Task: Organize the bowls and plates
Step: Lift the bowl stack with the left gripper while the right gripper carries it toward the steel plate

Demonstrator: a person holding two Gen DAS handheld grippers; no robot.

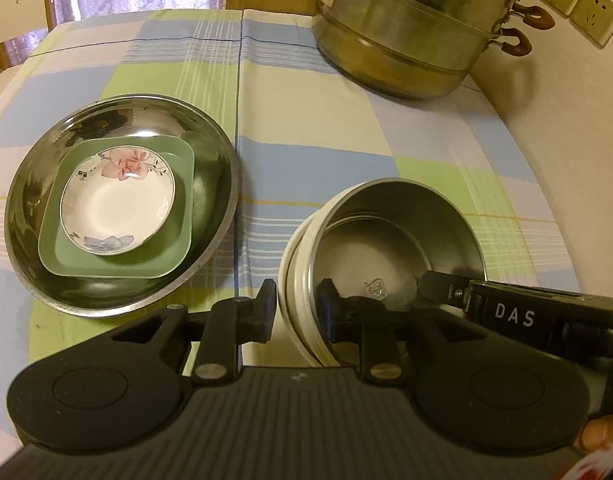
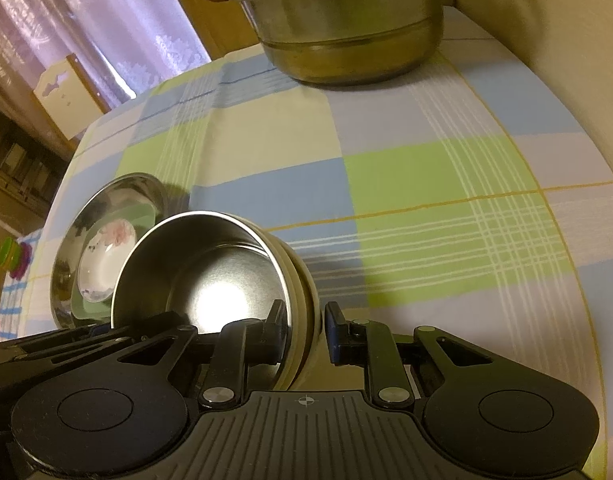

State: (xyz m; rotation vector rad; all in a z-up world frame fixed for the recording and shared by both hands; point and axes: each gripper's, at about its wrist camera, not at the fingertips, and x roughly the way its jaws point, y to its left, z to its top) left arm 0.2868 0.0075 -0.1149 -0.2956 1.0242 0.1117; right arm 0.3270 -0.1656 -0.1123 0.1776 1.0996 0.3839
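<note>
A steel-lined bowl with a cream outer shell is tilted on the checked tablecloth. My left gripper straddles its near rim, one finger outside and one inside, not clamped. My right gripper also straddles the rim of this bowl, with a gap at the outer finger. A large steel basin at the left holds a green square plate with a small floral dish on it. The basin shows in the right wrist view too.
A big stacked steel steamer pot stands at the back right of the table, near the wall with sockets. The checked tablecloth covers the table. The table's left edge drops off beyond the basin.
</note>
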